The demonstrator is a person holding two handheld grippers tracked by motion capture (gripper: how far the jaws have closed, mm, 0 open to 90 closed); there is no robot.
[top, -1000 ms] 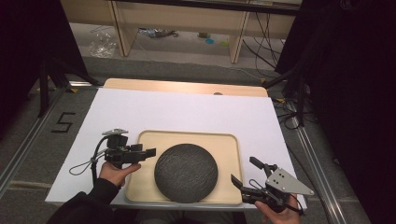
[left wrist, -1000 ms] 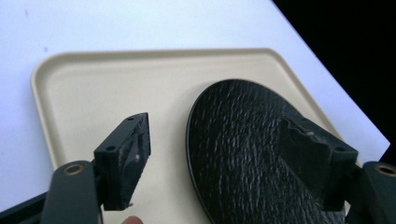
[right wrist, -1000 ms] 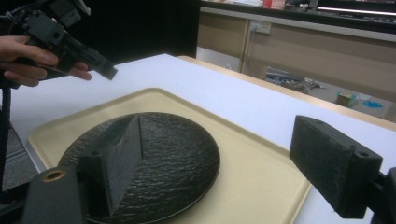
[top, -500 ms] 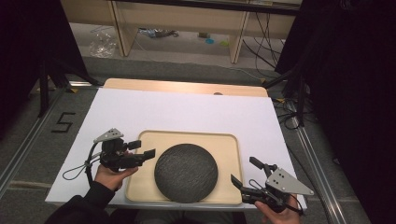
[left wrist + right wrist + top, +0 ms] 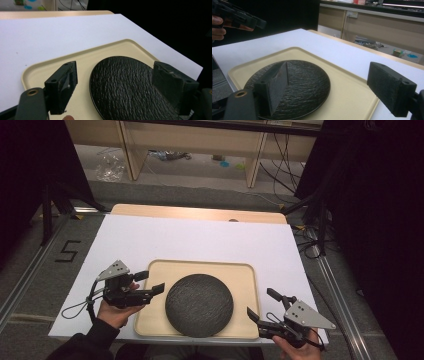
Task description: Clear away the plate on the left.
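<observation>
A round black textured plate (image 5: 199, 304) lies on a beige tray (image 5: 245, 275) at the table's near edge. My left gripper (image 5: 152, 282) hovers over the tray's left rim, open, jaws pointing right toward the plate with nothing between them. In the left gripper view the plate (image 5: 127, 85) lies ahead between the two jaws, on the tray (image 5: 82, 53). My right gripper (image 5: 262, 304) stands open at the tray's near right corner, pointing left. Its view shows the plate (image 5: 294, 85) and tray (image 5: 352, 92) ahead, and the left gripper (image 5: 249, 21) held by a hand at the far left.
A white sheet (image 5: 200, 240) covers the wooden table (image 5: 200, 213) around the tray. Beyond the table's far edge stand wooden shelves, cables and a floor with litter. A dark curtain hangs at the right.
The left gripper has drifted a little left and toward the person along the tray's left rim, still open. The right gripper has stayed put.
</observation>
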